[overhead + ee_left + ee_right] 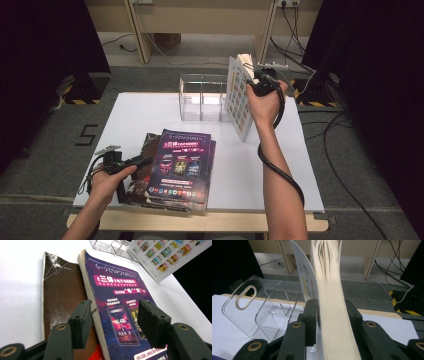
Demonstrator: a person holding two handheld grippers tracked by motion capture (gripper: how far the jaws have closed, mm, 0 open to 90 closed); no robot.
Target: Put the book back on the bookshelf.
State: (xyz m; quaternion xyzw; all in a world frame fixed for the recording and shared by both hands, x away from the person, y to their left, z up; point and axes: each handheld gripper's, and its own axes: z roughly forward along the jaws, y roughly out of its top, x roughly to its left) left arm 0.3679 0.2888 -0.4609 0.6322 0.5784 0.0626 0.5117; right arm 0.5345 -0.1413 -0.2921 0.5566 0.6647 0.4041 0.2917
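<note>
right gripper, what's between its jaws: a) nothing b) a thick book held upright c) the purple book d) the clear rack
b: in the right gripper view the jaws of the right gripper stand on either side of the page edges of an upright book, beside the clear rack; the purple book lies flat near the left gripper.

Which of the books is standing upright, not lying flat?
The white-covered book with the grid of small pictures, between the right gripper's jaws beside the clear rack. The purple book and brown book lie flat.
</note>
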